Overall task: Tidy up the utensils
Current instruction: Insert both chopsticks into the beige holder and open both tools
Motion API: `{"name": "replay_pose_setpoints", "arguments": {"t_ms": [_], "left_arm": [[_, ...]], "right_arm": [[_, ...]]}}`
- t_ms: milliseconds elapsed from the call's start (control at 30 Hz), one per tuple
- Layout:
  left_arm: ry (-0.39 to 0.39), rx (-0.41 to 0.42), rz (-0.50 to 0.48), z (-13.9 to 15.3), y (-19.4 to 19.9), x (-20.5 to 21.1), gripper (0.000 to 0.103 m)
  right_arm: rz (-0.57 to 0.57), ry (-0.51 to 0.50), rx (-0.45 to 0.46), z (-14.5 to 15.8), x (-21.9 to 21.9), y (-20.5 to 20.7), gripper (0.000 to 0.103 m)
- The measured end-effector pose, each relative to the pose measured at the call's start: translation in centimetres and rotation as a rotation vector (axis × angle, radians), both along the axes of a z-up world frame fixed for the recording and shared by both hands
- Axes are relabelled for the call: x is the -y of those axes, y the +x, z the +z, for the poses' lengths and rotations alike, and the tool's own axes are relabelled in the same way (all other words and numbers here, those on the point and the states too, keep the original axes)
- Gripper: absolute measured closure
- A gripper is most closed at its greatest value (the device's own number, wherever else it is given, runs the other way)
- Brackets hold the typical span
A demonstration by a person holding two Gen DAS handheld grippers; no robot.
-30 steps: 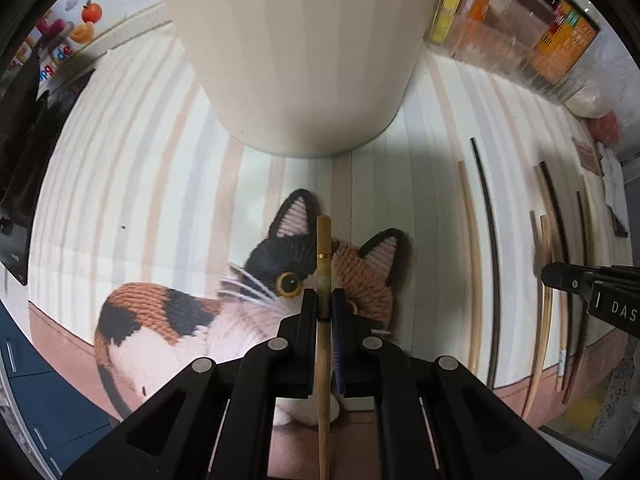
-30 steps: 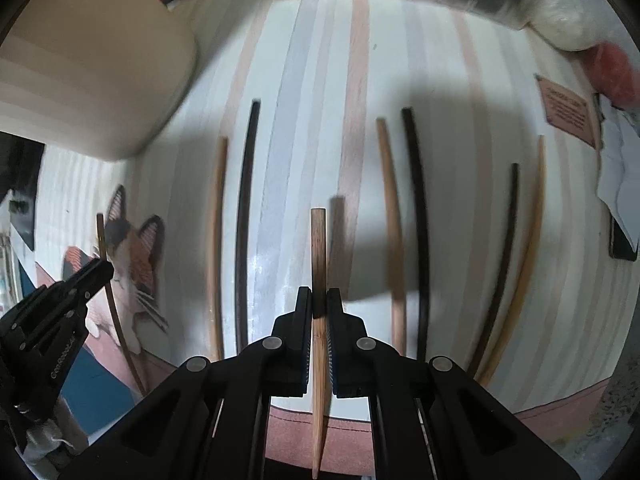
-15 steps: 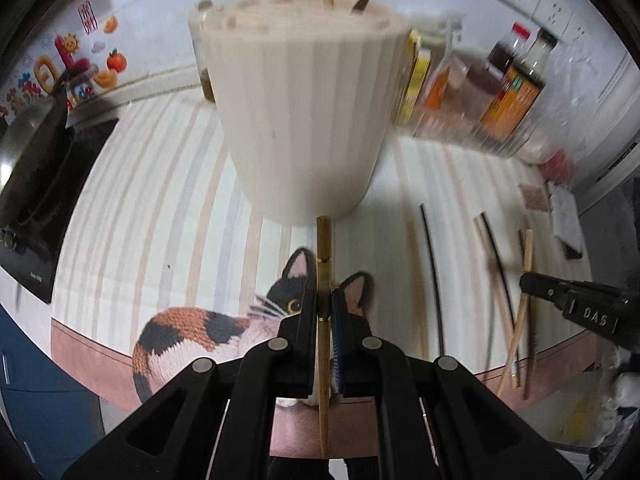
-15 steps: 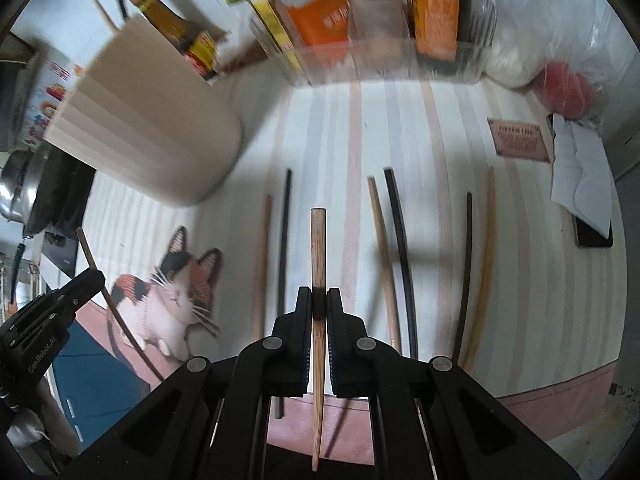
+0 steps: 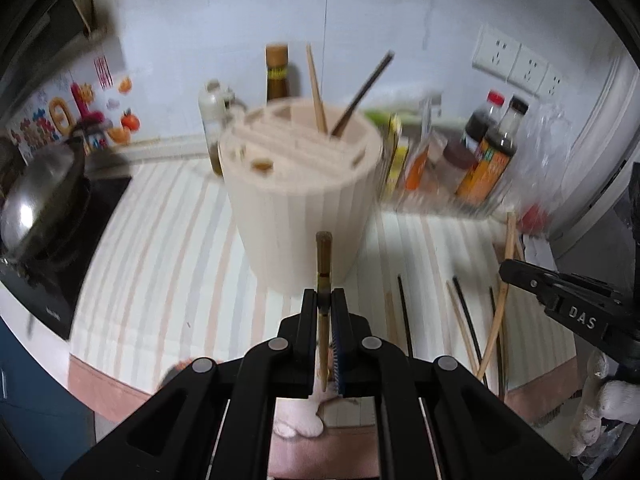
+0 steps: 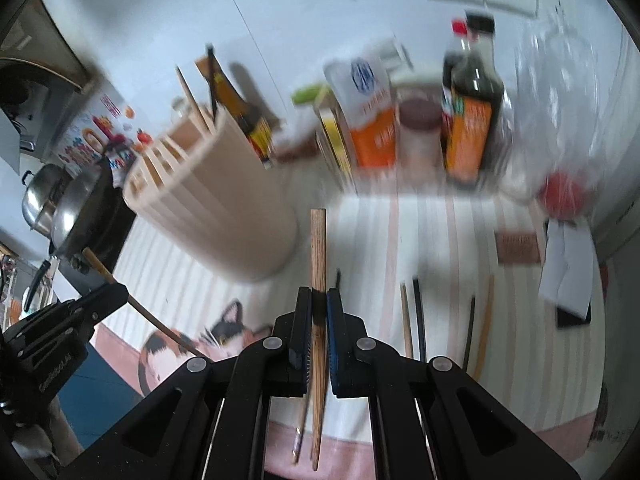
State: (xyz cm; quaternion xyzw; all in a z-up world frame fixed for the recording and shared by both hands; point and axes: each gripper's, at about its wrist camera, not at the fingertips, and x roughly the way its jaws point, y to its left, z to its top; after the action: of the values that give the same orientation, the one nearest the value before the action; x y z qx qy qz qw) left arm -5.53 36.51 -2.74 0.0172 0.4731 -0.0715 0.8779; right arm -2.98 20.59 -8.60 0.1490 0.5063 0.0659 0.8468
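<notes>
Now each pair of tongs is clamped tight on one chopstick: the left tongs [image 5: 325, 312] hold a light chopstick with a metal band [image 5: 323, 256], and the right tongs [image 6: 319, 312] hold a brown wooden chopstick [image 6: 318, 248], both sticks poking forward past the tips. The likely step is carrying these two to the round beige utensil holder [image 5: 300, 208], which stands ahead on the desk, with two chopsticks already upright in a rear slot. To do it well, I would aim each stick over that same open compartment, tip it close to vertical before lowering, and bring the hands in one after the other so the tongs do not collide above the rim. Release only once the lower end is well inside.

More chopsticks [image 5: 460, 320], light and dark, lie loose on the striped mat [image 5: 160, 264] to the holder's right. A cat picture decorates the mat's near edge. Behind stand sauce bottles [image 6: 472, 120] and packets against a pale wall with sockets; a steel wok sits on a dark hob at left.
</notes>
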Motion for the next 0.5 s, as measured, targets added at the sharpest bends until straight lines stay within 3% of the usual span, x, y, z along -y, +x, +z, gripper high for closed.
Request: {"name": "replay_pose_setpoints", "arguments": {"t_ms": [200, 500], "left_arm": [[-0.007, 0.056, -0.013, 4.9, 0.4, -0.1, 0.099], [-0.147, 0.184, -0.047, 13.6, 2.5, 0.4, 0.099]], "right_arm": [[-0.018, 0.026, 0.104, 4.3, 0.1, 1.9, 0.096], [-0.032, 0.084, 0.279, 13.3, 1.1, 5.2, 0.096]]}}
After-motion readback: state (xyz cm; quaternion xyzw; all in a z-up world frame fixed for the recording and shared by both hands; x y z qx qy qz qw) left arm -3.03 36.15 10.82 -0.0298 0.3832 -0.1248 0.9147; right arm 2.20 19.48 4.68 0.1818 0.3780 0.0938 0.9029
